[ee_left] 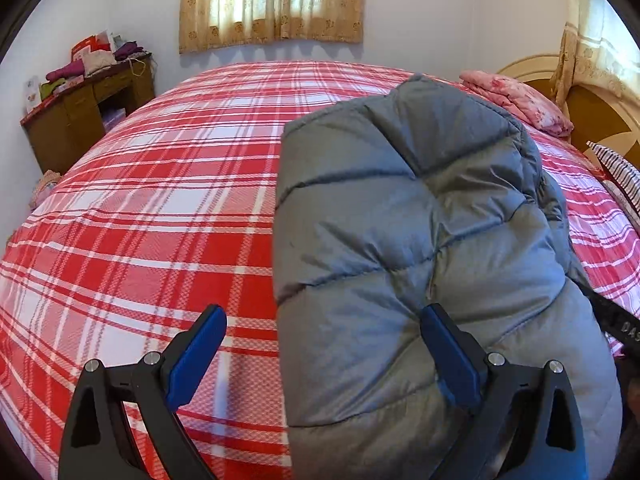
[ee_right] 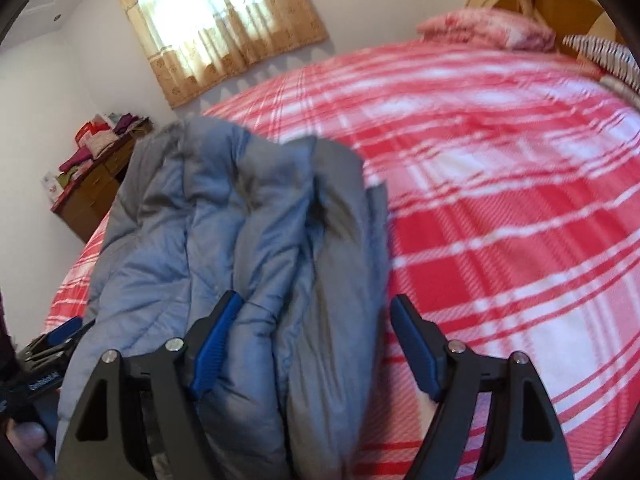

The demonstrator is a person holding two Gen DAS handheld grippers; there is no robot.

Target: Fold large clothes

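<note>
A grey-blue padded jacket (ee_left: 420, 240) lies folded in a thick bundle on the red and white plaid bed (ee_left: 160, 208). My left gripper (ee_left: 324, 312) is open wide over the jacket's near left edge: one blue pad hangs above the bedspread and the other rests against the padding. In the right wrist view the jacket (ee_right: 240, 220) runs away from me in long folds. My right gripper (ee_right: 316, 300) is open, with the jacket's near right fold between its pads, which do not squeeze it. The left gripper's blue pad (ee_right: 66, 330) shows at the jacket's far left.
A wooden desk (ee_left: 80, 120) piled with clothes stands by the wall to the left of the bed. A folded pink blanket (ee_left: 520, 100) and a striped pillow (ee_left: 620, 172) lie by the headboard (ee_left: 592, 108). A curtained window (ee_left: 272, 0) is behind the bed.
</note>
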